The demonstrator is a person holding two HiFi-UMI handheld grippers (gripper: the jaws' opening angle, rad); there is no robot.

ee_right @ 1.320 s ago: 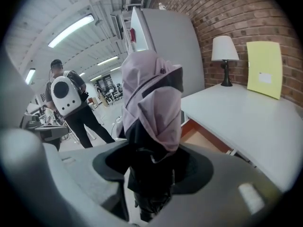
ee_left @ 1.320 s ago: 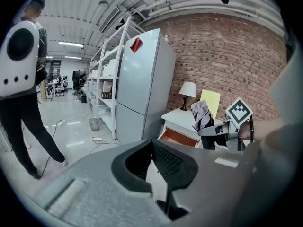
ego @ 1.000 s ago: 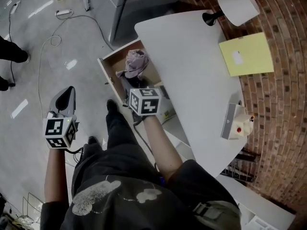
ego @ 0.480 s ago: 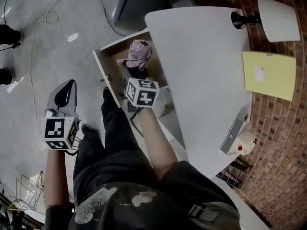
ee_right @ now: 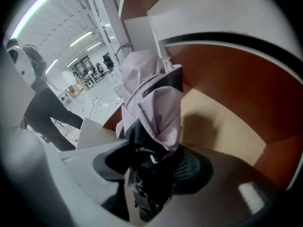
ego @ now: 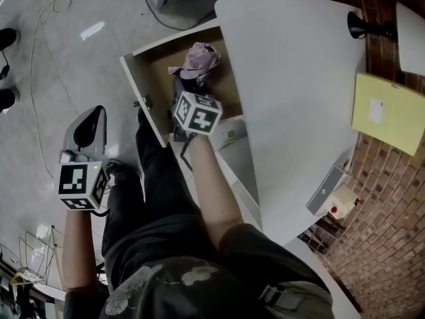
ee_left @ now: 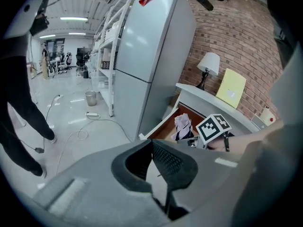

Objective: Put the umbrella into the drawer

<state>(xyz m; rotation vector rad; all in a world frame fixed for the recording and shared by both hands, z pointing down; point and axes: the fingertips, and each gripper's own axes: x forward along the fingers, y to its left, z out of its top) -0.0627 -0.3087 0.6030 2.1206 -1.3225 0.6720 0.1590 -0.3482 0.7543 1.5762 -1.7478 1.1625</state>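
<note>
The umbrella, lilac fabric over a black body, hangs tip-first into the open wooden drawer under the white desk. My right gripper is shut on its black lower part, with the marker cube just behind. In the right gripper view the umbrella fills the space between the pads of the right gripper, above the drawer floor. My left gripper hangs over the floor left of the drawer, its tips together and nothing in them. The left gripper looks toward the drawer.
On the desk are a lamp, a yellow folder and a small box with a red button. A cable lies on the floor. A bystander's shoes show at far left. A grey fridge stands behind the drawer.
Both grippers have sunk. The right one has carried the umbrella down and deeper into the drawer. The left one dropped beside the person's leg, still with nothing in it.
</note>
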